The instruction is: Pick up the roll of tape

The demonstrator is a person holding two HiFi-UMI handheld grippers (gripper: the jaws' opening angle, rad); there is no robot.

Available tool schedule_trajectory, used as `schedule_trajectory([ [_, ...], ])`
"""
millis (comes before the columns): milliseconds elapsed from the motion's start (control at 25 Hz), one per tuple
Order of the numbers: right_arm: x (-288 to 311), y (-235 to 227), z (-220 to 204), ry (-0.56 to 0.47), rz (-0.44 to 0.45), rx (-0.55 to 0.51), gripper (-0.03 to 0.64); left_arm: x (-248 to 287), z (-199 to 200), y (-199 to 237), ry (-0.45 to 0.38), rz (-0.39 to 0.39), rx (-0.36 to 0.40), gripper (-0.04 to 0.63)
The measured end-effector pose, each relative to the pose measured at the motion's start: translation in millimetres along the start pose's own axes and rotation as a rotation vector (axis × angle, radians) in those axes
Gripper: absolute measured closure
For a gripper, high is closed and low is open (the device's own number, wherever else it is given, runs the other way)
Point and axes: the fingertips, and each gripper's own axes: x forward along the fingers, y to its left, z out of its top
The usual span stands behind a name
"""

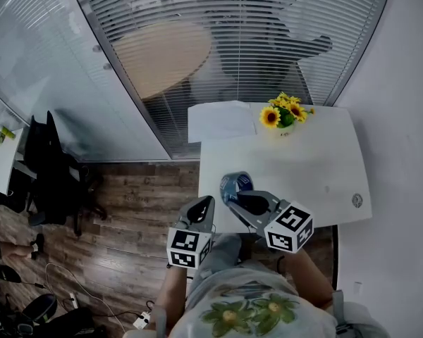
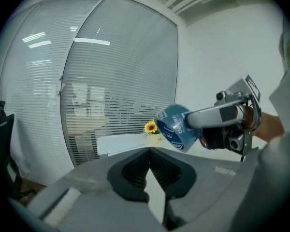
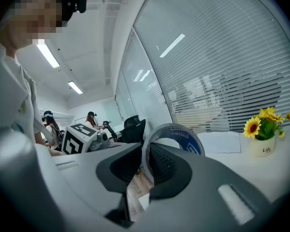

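pinches roll of tape (image 1: pixel 236 184) in right gripper (image 1: pixel 241 197) over white table's (image 1: pixel 317 171) near edge; holds left gripper (image 1: pixel 204 205) pressed together, empty, beside that edge; shows sunflowers (image 1: pixel 285 110) in pot (image 1: pixel 286 132) at table's far edge.

The roll of tape (image 1: pixel 236 185) sits between the jaws of the right tongs (image 1: pixel 234 194), above the tabletop's (image 1: pixel 317 167) near left edge. The left tongs (image 1: pixel 204 206) hang just left, off the tabletop. At the far side stand the flowers (image 1: pixel 285 113), with a paper sheet (image 1: pixel 222 122) to their left.
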Motion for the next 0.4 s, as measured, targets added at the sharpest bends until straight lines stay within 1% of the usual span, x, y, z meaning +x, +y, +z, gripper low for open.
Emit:
schedule_trajectory([
  [400,-7.5,7.1,-4.8,0.002,0.0,0.002,0.565,-6.9,-0.6,-9.1,0.0,0.001,0.002,0.592],
])
